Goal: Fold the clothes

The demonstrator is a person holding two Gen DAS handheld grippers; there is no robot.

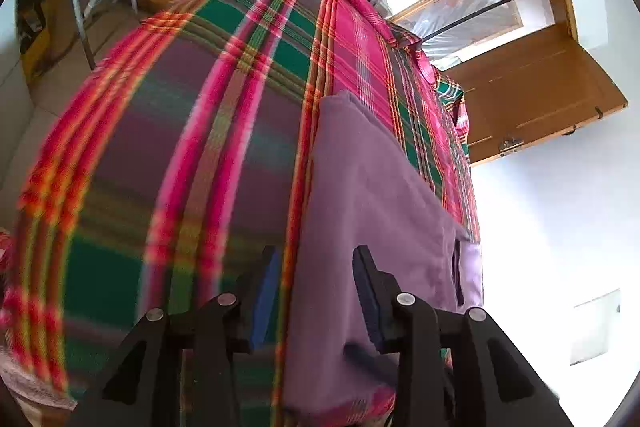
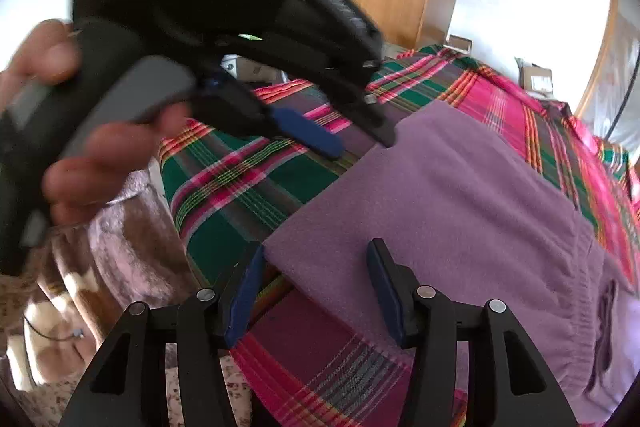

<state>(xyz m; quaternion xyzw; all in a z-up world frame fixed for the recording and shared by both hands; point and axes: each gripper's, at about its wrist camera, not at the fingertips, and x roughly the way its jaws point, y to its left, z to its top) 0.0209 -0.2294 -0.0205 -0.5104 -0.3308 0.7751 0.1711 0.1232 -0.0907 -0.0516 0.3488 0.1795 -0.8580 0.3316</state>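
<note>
A folded purple fleece garment (image 2: 452,203) is lying flat on a pink-and-green plaid cloth (image 1: 168,131). The right gripper (image 2: 316,291) is hovering at its 6 o'clock corner, fingers spread; the left gripper (image 2: 360,143), fingers likewise spread, is nearing its 11 o'clock corner.

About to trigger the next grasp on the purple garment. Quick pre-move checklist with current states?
1. Left gripper open: ok.
2. Right gripper open: ok.
3. Purple garment lying flat on the plaid cloth: ok.
4. Garment edge between the right gripper's fingers: ok, near corner sits there.
5. Left gripper at the far corner: ok, seen from the right wrist.
6. Only one fabric layer caught: cannot tell.
</note>
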